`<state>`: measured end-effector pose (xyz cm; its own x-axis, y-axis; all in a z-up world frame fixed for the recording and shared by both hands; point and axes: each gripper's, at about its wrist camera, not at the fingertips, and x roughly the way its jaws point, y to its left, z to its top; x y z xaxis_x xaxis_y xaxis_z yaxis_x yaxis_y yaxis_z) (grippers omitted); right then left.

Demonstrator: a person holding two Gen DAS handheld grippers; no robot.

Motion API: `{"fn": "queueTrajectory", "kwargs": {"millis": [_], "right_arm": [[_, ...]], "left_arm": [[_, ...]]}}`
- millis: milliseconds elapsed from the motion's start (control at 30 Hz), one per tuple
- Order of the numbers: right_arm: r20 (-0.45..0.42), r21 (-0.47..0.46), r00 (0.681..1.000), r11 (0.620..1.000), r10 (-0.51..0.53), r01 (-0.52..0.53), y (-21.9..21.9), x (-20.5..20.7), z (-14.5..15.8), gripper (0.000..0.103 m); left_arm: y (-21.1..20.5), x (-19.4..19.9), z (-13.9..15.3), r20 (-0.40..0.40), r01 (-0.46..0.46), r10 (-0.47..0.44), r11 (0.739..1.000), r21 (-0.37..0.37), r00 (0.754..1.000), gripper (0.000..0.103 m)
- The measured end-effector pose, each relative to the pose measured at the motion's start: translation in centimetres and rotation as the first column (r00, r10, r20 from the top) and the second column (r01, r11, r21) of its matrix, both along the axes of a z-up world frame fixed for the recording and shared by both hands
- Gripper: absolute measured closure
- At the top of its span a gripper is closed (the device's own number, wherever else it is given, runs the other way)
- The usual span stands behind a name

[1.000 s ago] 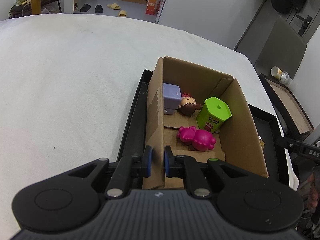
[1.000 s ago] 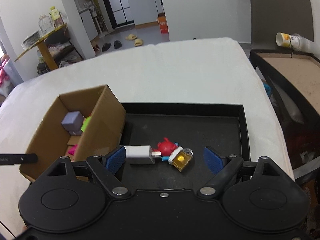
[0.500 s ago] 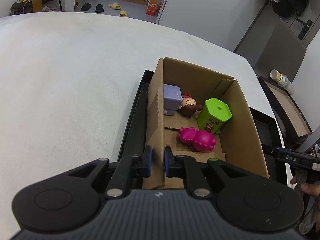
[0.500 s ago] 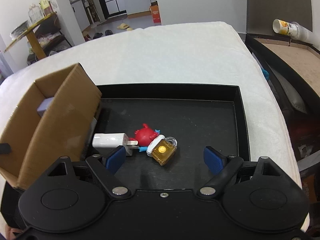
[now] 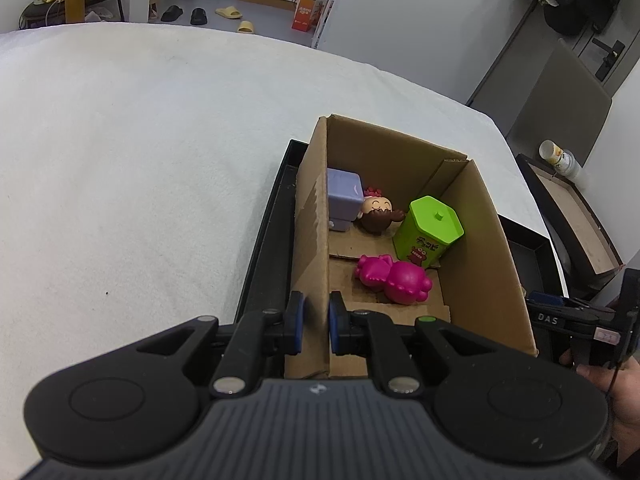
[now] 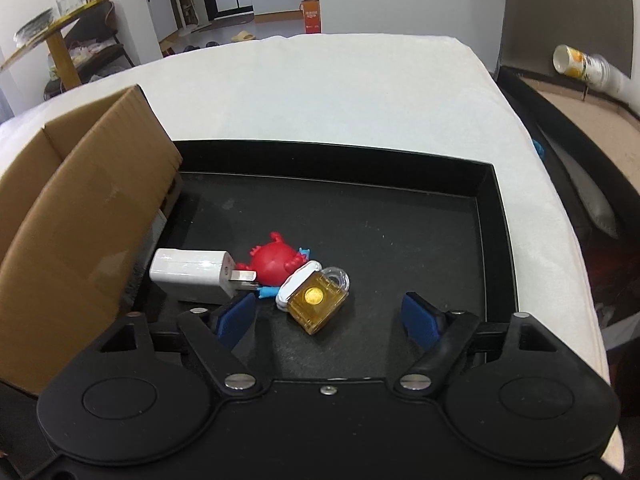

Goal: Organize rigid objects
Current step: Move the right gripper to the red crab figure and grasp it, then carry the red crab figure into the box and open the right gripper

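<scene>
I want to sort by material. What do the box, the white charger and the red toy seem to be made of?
Box: brown corrugated cardboard, matte, with cut edges and folded flaps. Charger: probably hard white plastic, glossy, with metal prongs at one end. Red toy: likely smooth moulded plastic or vinyl, with a soft shine; which one cannot be told.

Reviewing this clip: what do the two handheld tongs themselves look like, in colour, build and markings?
Both are matte black plastic. The left tongs have blue pads, silver pivot screws, a ribbed grey body and a small green dot on one link. The right tongs have larger blue pads, silver screws and round embossed discs. Seen from the left view, their side bears white "DAS" lettering.
</scene>
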<state>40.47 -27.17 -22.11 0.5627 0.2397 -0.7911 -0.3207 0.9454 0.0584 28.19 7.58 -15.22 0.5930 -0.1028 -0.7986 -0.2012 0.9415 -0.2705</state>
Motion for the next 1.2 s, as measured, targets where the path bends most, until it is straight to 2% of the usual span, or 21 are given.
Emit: {"fn": "queueTrajectory", "kwargs": {"millis": [133,467,700,767,800,833,900,1200], "right_arm": [[0.028,0.004,1.000,1.000,0.000,0.000,0.1,0.3,-0.3,0.042],[0.101,0.001,0.995,1.000,-0.025,0.025,-0.1,0.9,-0.9,0.041],[0.143,-0.029,0.990,1.000,0.003,0.002,0.7,0.9,-1.0,0.041],[0.148,-0.031,0.989,0.999,0.011,-0.006,0.9,0.9,-1.0,0.042],[0.150,-0.034,0.989,0.999,0.017,-0.012,1.0,0.8,-1.0,0.048],[0.151,-0.033,0.988,0.999,0.023,-0.019,1.1,0.7,-1.0,0.057],[0.145,-0.042,0.989,0.999,0.024,-0.018,1.3,0.7,-0.7,0.065],[0.067,0.004,0.998,1.000,-0.021,0.021,0.3,0.3,0.3,0.065]], "left_arm": [[0.0,0.0,0.0,0.000,0.000,0.000,1.000,0.000,1.000,0.091],[-0.1,0.0,0.0,0.001,0.002,-0.002,1.000,0.004,1.000,0.091],[-0.1,0.0,0.1,0.001,0.002,-0.002,1.000,0.004,1.000,0.091],[-0.1,0.0,0.1,0.000,0.002,-0.002,1.000,0.005,1.000,0.091],[-0.1,0.0,0.1,0.000,0.002,-0.002,1.000,0.005,1.000,0.091],[-0.1,0.0,0.1,0.000,0.001,-0.001,1.000,0.004,1.000,0.091],[-0.2,0.0,0.0,0.000,0.002,-0.002,1.000,0.006,1.000,0.091],[0.0,0.1,0.0,-0.002,-0.008,0.008,1.000,-0.012,1.000,0.091]]}}
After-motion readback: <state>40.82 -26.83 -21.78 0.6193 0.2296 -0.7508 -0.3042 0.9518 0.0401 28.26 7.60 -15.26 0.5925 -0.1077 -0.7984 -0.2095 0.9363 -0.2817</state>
